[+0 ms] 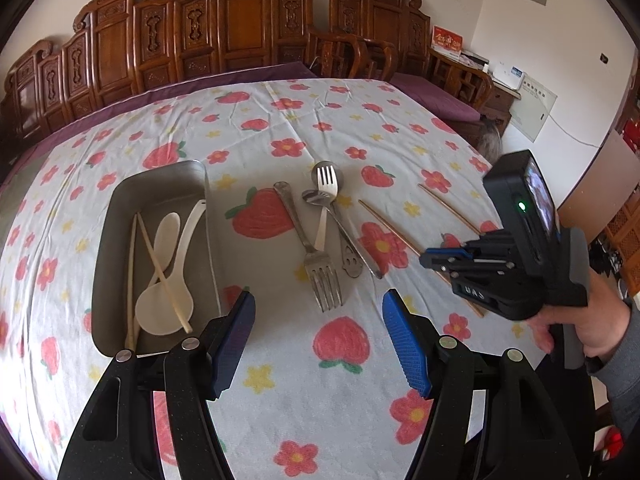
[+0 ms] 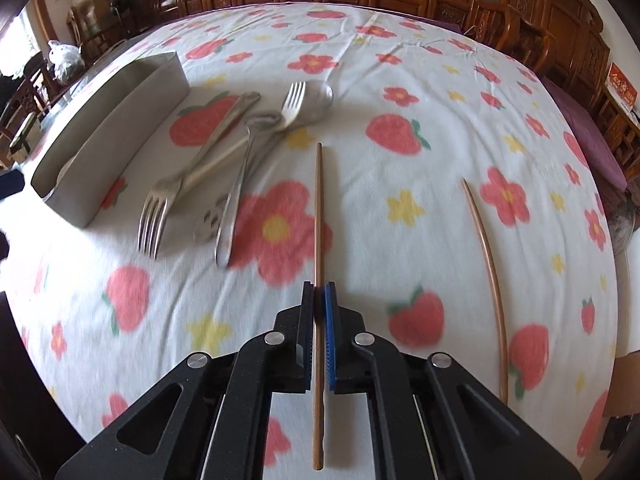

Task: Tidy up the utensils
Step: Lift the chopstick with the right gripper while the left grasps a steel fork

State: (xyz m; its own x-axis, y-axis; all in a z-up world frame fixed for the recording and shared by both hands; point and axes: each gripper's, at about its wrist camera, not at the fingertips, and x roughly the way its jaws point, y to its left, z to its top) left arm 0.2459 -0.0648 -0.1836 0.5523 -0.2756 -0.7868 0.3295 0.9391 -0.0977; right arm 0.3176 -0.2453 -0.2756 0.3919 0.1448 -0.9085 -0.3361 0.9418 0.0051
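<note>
A metal tray on the left holds two white plastic spoons and pale chopsticks. Beside it lie metal forks and spoons in a heap, which also shows in the right wrist view. My right gripper is shut on a brown chopstick just above the cloth. A second brown chopstick lies to its right. My left gripper is open and empty, hovering near the tray's front corner. The right gripper shows at the right of the left wrist view.
The table has a white cloth with strawberries and flowers. Carved wooden chairs line the far edge. The tray's side wall stands left of the cutlery heap.
</note>
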